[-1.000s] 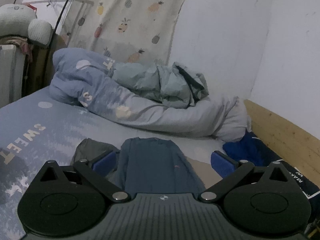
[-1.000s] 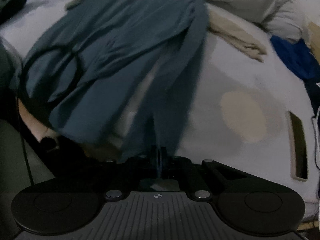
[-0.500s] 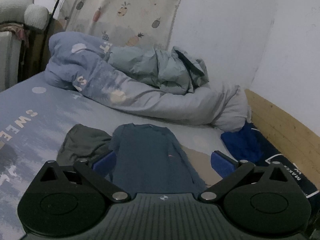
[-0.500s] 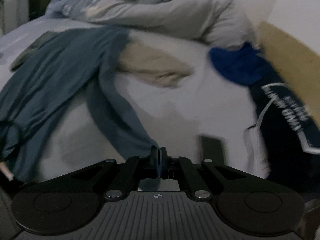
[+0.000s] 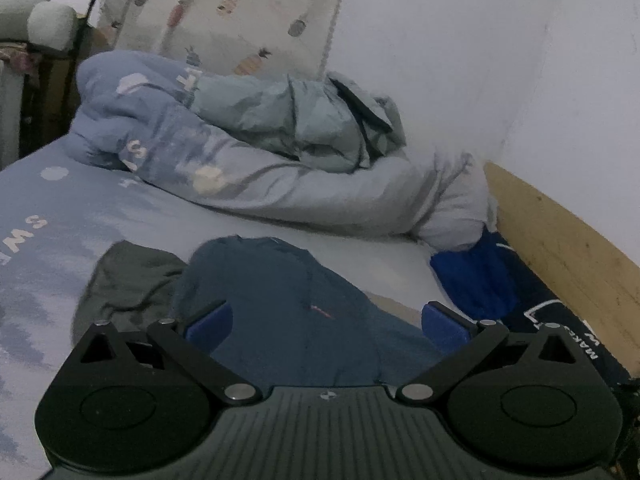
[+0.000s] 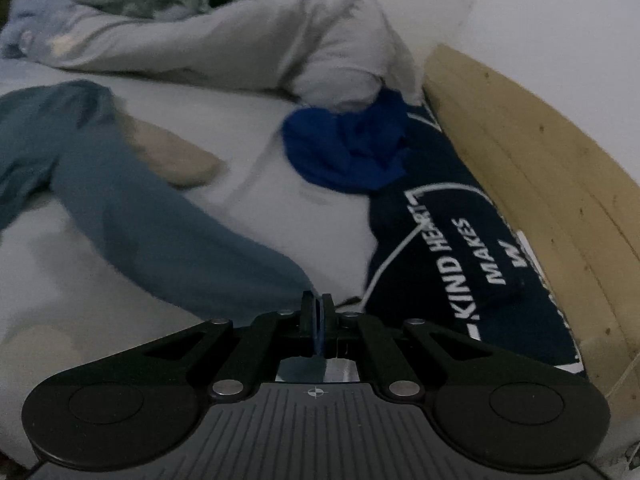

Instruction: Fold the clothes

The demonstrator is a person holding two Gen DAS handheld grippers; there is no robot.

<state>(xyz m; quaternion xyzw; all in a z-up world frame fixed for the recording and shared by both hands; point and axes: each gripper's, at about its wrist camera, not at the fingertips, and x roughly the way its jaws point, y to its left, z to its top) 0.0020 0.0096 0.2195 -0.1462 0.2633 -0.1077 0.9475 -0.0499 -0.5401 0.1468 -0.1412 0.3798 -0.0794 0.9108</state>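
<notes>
teal shirt [image 6: 132, 216] sleeve pinched in right tool [image 6: 318, 320] (left tool [image 5: 326, 320] agape).

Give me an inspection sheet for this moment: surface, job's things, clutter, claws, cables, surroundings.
Surface: bed with a pale blue printed sheet.
Job's things: teal long-sleeved shirt spread on the bed; its sleeve runs to the right claw.
Clutter: rolled duvet, grey-green jacket, dark green garment, bright blue garment, navy lettered cloth, beige cloth.
Claws: left claw open, empty, over the shirt; right claw shut on the sleeve.
Cables: nothing seen.
Surroundings: white wall, pineapple-print curtain, wooden board.
</notes>
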